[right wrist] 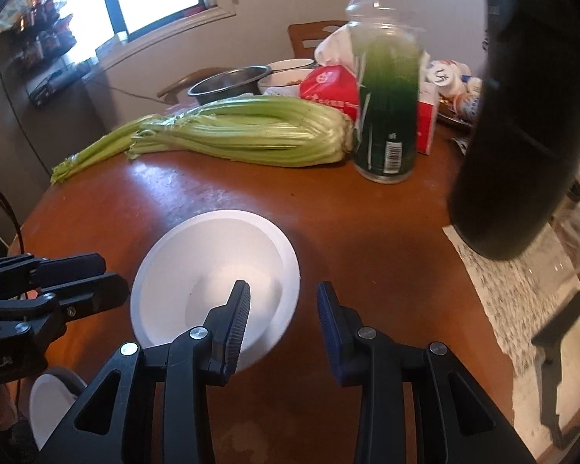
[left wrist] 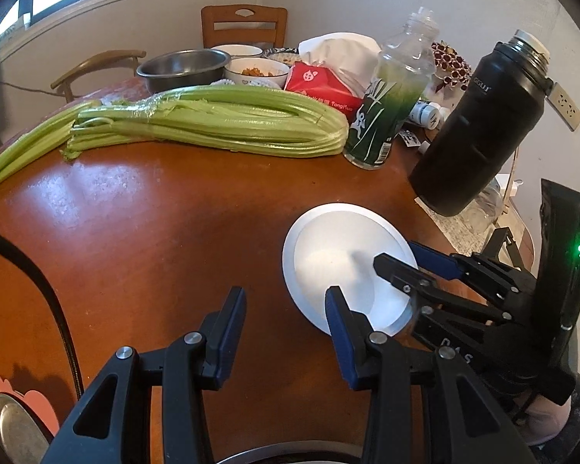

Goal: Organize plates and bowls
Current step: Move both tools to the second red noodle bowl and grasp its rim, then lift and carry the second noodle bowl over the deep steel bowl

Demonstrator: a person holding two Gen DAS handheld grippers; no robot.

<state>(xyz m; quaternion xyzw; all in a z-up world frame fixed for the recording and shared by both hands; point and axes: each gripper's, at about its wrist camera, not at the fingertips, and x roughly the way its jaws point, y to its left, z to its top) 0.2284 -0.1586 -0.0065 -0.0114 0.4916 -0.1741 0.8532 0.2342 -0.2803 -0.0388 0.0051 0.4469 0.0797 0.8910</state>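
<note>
A white plate (left wrist: 340, 255) lies flat on the brown table (left wrist: 154, 212); it also shows in the right wrist view (right wrist: 212, 255). My left gripper (left wrist: 286, 305) is open and empty, its right finger over the plate's near rim. My right gripper (right wrist: 284, 305) is open and empty, with its left finger over the plate's right part. In the left wrist view the right gripper (left wrist: 398, 257) comes in from the right with its jaws astride the plate's right rim. The left gripper (right wrist: 112, 276) shows at the plate's left in the right wrist view.
Celery (left wrist: 212, 123), a green bottle (left wrist: 386, 112), a black flask (left wrist: 483, 123), a red tissue box (left wrist: 324, 89), a steel bowl (left wrist: 181, 67) and food bowls (left wrist: 257, 69) stand behind. A metal dish (left wrist: 15, 429) and a white dish (right wrist: 50, 406) lie low left.
</note>
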